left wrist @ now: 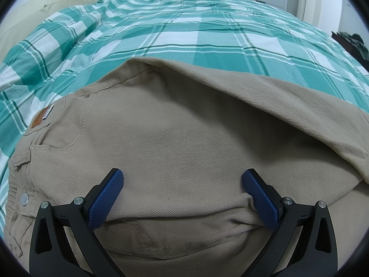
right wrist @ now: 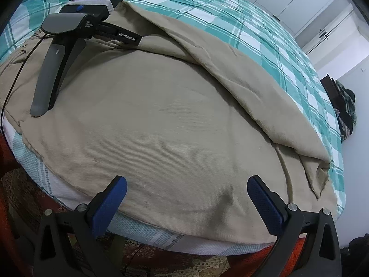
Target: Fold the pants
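We see the khaki pants (left wrist: 175, 143) spread on the green plaid bedspread (left wrist: 207, 37), at the bed's near edge, one leg folded over the other. Our left gripper (left wrist: 182, 180) rests on the pants by the waistband, fingers spread apart, grasping nothing. Our right gripper (right wrist: 186, 187) hovers released over the pants' leg end.

My left tool (left wrist: 182, 180) is spread wide over the tan pants (left wrist: 175, 138) — folded on the checked bed (left wrist: 207, 34).
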A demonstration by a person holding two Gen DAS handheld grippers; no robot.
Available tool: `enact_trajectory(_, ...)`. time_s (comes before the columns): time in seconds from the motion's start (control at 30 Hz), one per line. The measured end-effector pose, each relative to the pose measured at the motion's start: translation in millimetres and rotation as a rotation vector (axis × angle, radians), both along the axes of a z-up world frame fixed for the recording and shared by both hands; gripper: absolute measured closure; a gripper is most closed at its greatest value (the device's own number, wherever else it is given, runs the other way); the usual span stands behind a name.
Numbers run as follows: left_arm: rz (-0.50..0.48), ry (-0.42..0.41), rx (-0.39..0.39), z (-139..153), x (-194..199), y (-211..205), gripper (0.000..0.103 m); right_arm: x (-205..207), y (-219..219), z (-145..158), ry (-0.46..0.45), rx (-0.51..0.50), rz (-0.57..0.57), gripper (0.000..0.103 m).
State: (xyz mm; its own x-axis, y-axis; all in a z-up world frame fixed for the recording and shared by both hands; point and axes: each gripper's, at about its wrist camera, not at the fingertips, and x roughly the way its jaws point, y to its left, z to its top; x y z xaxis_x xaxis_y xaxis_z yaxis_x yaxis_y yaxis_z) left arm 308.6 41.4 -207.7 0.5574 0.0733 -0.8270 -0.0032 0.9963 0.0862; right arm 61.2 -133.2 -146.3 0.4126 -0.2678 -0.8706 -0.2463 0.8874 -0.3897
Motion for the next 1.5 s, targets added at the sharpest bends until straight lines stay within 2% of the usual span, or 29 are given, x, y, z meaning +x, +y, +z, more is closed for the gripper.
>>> enact_trajectory(0.33,0.0,0.0,0.0,-0.1,0.1,-0.1,0.0,-7.5,-5.3,9.2,-0.041,0.044,0.013,0.001)
enact_trajectory(0.93,0.0,0.0,0.0,0.0,0.4,0.0,0.0,-44.6,-31.8,49.2,-0.193,0.153,0.037,0.001)
enact_trajectory(1.5,0.0,0.0,0.0,-0.1,0.3,0.2,0.0,-61.4,-62.0,56.1,-0.246,0.21,-0.009,0.001)
